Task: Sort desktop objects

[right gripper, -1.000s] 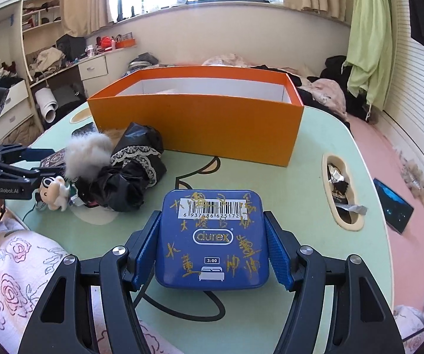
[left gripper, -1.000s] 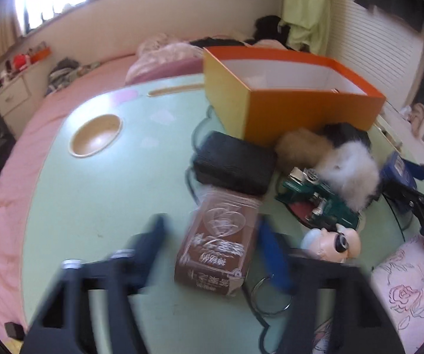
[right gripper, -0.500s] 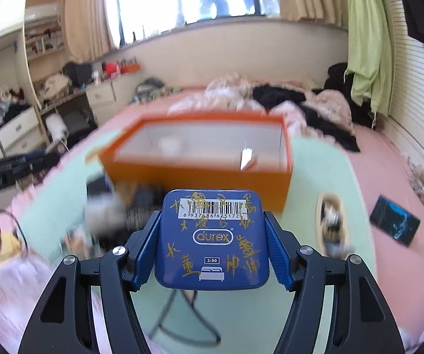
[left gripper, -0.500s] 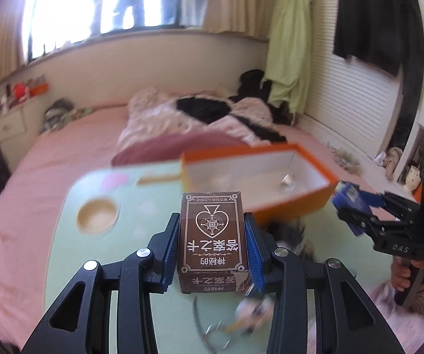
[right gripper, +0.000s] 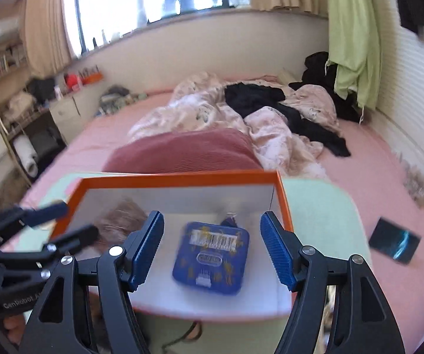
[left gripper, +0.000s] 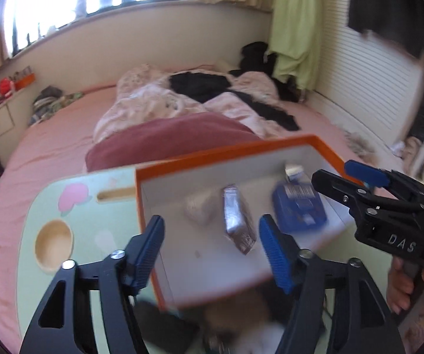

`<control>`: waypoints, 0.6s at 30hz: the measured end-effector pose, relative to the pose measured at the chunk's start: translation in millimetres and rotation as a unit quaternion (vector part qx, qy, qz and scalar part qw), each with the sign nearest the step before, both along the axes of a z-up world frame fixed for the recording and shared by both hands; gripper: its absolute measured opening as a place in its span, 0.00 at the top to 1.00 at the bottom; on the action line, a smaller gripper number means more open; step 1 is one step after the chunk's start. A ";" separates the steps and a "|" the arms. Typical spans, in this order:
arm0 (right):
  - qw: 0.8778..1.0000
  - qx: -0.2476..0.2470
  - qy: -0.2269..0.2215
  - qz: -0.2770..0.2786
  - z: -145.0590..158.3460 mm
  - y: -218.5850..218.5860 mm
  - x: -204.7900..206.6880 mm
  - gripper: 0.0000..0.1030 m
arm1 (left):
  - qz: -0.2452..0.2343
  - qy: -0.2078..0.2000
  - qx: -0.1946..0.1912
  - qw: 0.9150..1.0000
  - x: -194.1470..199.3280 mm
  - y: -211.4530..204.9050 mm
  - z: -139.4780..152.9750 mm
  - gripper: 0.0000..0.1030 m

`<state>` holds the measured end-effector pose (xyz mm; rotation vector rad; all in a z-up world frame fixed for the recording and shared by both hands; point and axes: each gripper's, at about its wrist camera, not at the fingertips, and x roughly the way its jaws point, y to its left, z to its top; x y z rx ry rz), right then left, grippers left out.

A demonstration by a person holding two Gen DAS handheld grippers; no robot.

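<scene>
Both grippers just opened (2 packs dropped into box (right gripper: 182, 180)).

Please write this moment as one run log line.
left gripper: just opened, empty | right gripper: just opened, empty | brown box, blue tin: in orange box

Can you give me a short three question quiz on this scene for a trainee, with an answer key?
1. True or false: the blue tin lies inside the orange box.
2. Which gripper has just opened its jaws above the brown card box? A: left gripper. B: right gripper.
3. Fill in: neither gripper's pads touch any ____.

Key
1. True.
2. A; the card box now lies in the orange box, clear of its fingers.
3. Object; both stand open, having just opened.
</scene>
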<state>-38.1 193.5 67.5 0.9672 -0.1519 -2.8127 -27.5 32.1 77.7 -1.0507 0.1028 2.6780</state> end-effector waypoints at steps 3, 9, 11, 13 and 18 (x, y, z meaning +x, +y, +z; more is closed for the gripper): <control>1.000 0.002 0.011 0.011 -2.1 10.1 35.1 0.20 | -0.008 0.014 -0.012 1.000 45.1 -11.9 3.6 0.15; 0.999 0.003 -0.029 0.037 -29.1 24.8 98.7 0.20 | -0.016 -0.012 0.007 1.000 109.7 -46.8 -14.0 0.10; 0.998 0.011 -0.046 0.047 -43.2 20.5 114.8 0.20 | -0.023 -0.029 0.004 0.999 119.8 -52.5 -27.2 0.10; 0.996 0.046 -0.059 0.058 -59.2 8.1 122.0 0.20 | -0.016 -0.043 -0.017 0.999 127.7 -56.1 -45.7 0.10; 0.989 0.101 -0.060 0.085 -70.9 -14.2 119.2 0.00 | 0.016 -0.077 -0.041 0.996 121.9 -62.1 -83.0 0.00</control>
